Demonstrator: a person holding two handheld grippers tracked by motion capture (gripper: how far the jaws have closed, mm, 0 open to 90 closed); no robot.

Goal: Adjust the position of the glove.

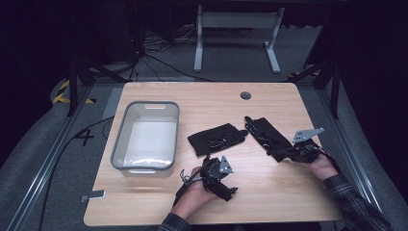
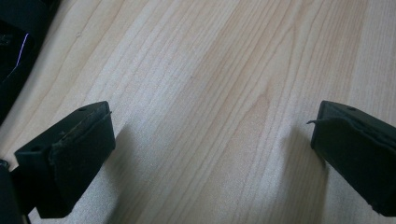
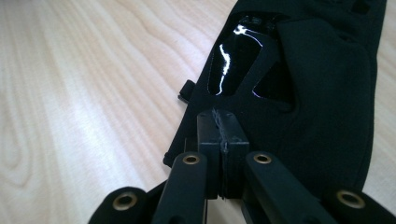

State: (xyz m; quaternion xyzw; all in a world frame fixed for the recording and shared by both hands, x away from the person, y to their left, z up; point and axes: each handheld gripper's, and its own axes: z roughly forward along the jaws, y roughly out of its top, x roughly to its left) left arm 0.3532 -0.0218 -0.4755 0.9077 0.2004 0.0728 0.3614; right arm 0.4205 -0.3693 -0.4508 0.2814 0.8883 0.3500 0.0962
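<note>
Currently mid-pick on the right-hand black fabric glove (image 1: 267,136): right hand-held gripper (image 1: 290,154) clamped tight on its cuff edge, jaws fully closed with fabric pinched between, seen close up in the right gripper view (image 3: 223,140). Glove lying flat on the light wooden surface (image 1: 269,197), fingers pointing away toward the far edge. Second black fabric glove (image 1: 216,138) resting just beside it, nearer the centre, untouched. Left hand-held gripper (image 2: 212,154) spread wide, holding nothing, hovering low over bare wood near the front edge. Grey rectangular plastic bin (image 1: 119,144) standing empty at left, well apart from both gloves. Likely next: lift pinched glove clear, carry across over the other glove, release above bin. Needs firm grip, since thin cuff could slip.
</note>
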